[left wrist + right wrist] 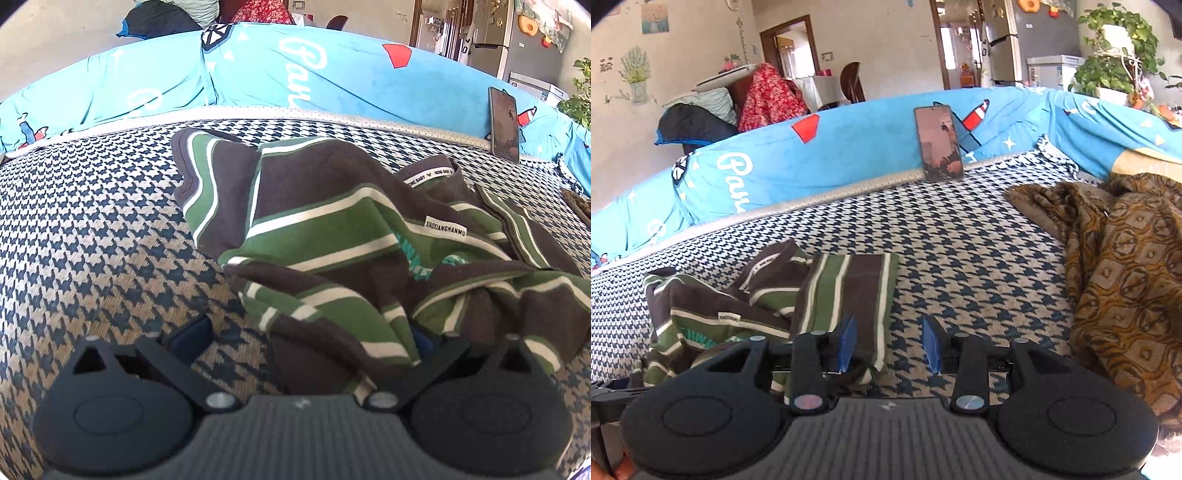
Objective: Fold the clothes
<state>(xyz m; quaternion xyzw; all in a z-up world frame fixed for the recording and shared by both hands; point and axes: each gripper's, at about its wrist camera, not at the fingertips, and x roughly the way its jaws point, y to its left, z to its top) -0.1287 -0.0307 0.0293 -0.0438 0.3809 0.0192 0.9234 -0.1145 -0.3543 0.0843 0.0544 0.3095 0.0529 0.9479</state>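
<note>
Two tools are at work over a houndstooth-covered sofa seat (979, 236). The left tool (306, 339) stands with its fingers spread wide; its left pad (192, 334) shows plainly against the houndstooth, but the right pad is mostly buried under a fold of the striped shirt (332, 236), so whether any cloth is truly pinched I cannot tell. The right tool (889, 345) is also parted, its two blue pads (932, 343) apart, the left one over the near edge of the striped shirt (846, 291) and the right over bare houndstooth. The shirt, brown, green and white, lies crumpled on the seat, its collar turned up and its full outline lost in the folds. Beyond it a phone (938, 142) leans upright against the blue backrest cover (849, 155). To the right, a brown patterned blanket (1126, 266) is heaped, cut off by the frame edge.
</note>
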